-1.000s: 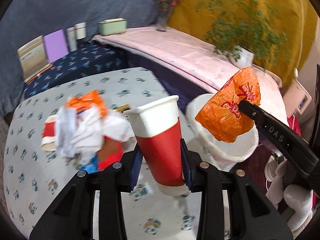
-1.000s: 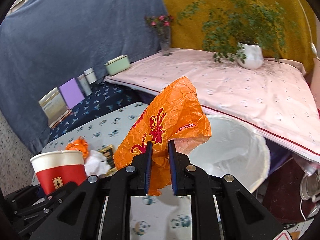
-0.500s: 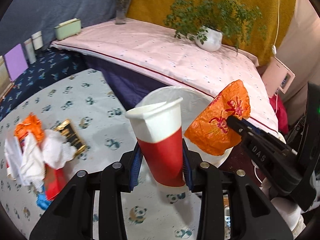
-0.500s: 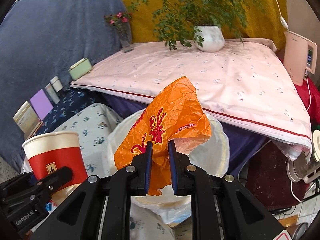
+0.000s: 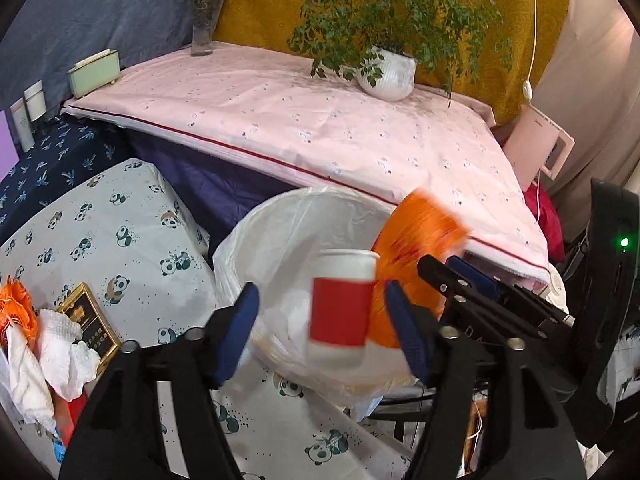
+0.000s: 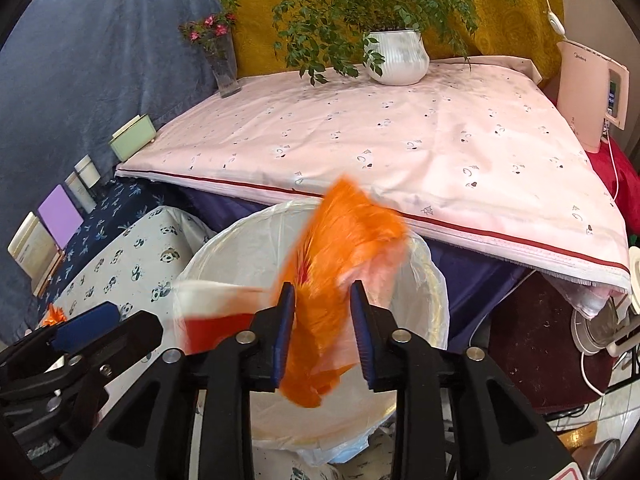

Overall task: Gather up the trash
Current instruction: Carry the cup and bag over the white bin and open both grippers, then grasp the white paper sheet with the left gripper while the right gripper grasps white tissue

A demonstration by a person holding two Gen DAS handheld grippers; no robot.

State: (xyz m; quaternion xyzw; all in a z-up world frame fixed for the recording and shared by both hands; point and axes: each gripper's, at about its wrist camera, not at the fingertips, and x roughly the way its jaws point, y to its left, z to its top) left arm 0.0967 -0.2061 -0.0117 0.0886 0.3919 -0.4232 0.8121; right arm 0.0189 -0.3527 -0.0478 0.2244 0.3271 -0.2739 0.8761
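Observation:
My left gripper [image 5: 322, 316] is open over the white-lined trash bin [image 5: 280, 240]. A red and white paper cup [image 5: 340, 304] is blurred between its spread fingers, touching neither. My right gripper [image 6: 323, 324] is open too, above the same bin [image 6: 240, 256]. A crumpled orange wrapper [image 6: 340, 248] is blurred between its fingers, free of them. The cup shows at left in the right wrist view [image 6: 216, 312], and the wrapper behind the cup in the left wrist view [image 5: 420, 240].
More trash lies on the panda-print table [image 5: 120, 240]: white tissues [image 5: 52, 344], an orange scrap [image 5: 16, 312], a black and gold box [image 5: 90, 328]. Behind the bin is a pink-covered table [image 5: 320, 128] with a potted plant [image 5: 386, 72].
Both grippers were shut on the cup and the wrapper and have opened over the bin. The cup and wrapper are now loose and blurred, dropping toward the bin.

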